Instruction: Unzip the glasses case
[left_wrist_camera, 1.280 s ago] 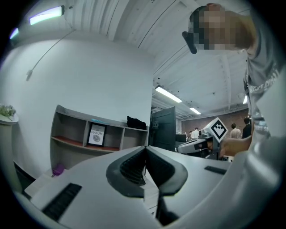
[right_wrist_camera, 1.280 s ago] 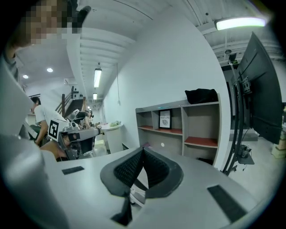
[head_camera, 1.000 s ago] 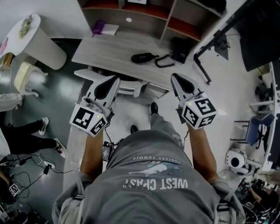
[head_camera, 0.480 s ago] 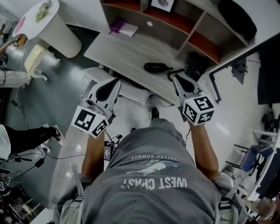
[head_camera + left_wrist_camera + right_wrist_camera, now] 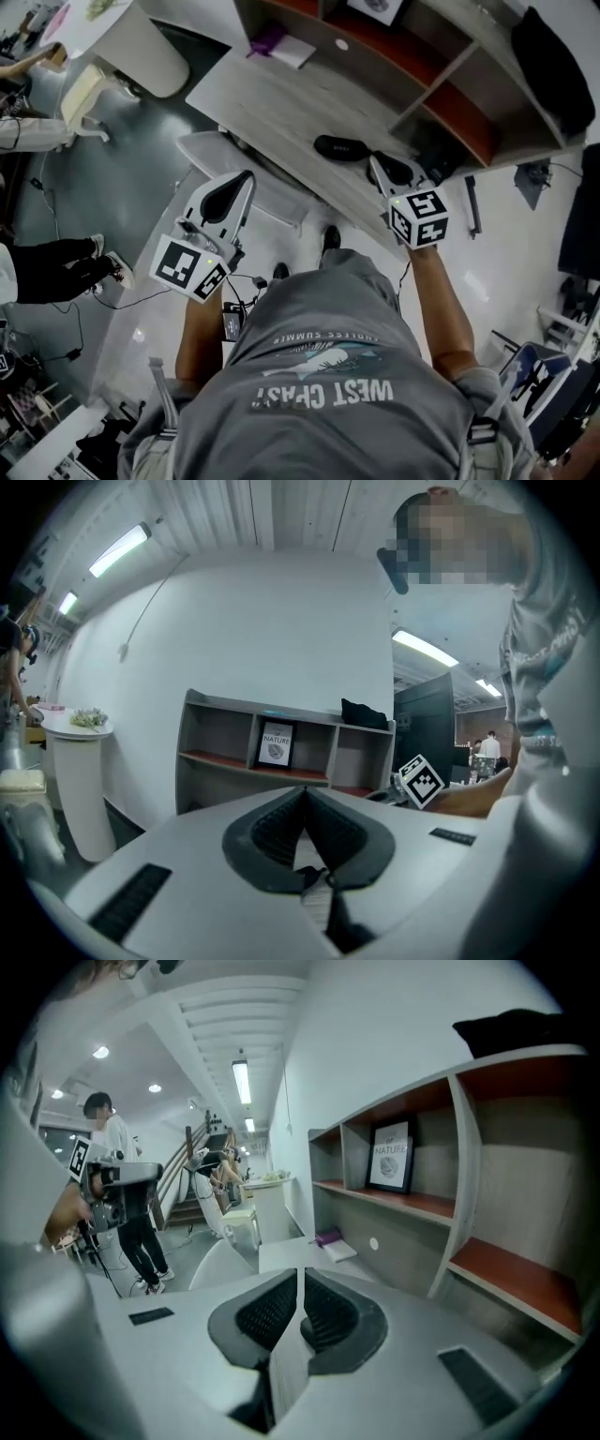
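Observation:
The black zipped glasses case (image 5: 340, 147) lies on the wooden desk (image 5: 272, 103), near its front edge. My right gripper (image 5: 376, 161) reaches over that edge, its tips just right of the case and apart from it. Its jaws have just been opening: a narrow slit shows between the pads (image 5: 300, 1279), with nothing in it. My left gripper (image 5: 247, 174) hangs short of the desk, left of the case, shut and empty, pads meeting (image 5: 303, 794). Neither gripper view shows the case.
A black strap loop (image 5: 401, 171) lies beside the case, partly under the right gripper. A purple notebook (image 5: 281, 47) sits at the desk's back, below the shelf unit (image 5: 422, 56). A white chair (image 5: 220, 150) stands under the desk. A person's legs (image 5: 56, 267) are at left.
Both grippers have moved forward toward the desk, the right one farther, from in front of the desk to over its edge beside the case. The desk now looks closer.

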Demonstrator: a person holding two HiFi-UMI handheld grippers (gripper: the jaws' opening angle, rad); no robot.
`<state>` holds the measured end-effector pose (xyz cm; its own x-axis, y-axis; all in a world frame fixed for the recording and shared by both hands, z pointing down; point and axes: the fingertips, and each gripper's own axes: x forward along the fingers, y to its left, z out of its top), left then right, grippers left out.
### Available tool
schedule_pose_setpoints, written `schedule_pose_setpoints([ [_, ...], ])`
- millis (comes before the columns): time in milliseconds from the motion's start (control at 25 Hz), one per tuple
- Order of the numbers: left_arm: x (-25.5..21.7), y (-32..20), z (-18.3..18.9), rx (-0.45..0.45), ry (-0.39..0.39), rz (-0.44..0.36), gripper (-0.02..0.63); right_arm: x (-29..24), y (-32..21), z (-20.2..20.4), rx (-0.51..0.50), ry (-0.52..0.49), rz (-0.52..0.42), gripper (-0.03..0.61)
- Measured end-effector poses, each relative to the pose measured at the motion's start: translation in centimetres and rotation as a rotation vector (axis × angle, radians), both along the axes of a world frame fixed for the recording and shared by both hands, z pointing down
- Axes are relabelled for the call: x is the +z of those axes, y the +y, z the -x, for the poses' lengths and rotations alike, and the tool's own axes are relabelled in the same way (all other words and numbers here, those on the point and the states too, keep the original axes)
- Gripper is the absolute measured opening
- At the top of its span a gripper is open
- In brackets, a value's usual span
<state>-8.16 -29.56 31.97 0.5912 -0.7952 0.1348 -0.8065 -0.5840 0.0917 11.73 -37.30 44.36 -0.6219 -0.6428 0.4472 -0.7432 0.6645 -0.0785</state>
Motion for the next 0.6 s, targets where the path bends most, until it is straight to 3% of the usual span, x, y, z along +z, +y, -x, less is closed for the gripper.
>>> schedule_pose_setpoints([
  [320,2.4,-1.6,0.2,-0.068,-0.023,0.081,-0.002,7.5,-4.2,1.7,-0.154,0.124,0.035,0.127],
  [600,3.6,-2.1,0.6,-0.105,-0.029,0.128,-0.002,14.7,-6.0,2.6,-0.303,0.336,-0.014,0.226],
])
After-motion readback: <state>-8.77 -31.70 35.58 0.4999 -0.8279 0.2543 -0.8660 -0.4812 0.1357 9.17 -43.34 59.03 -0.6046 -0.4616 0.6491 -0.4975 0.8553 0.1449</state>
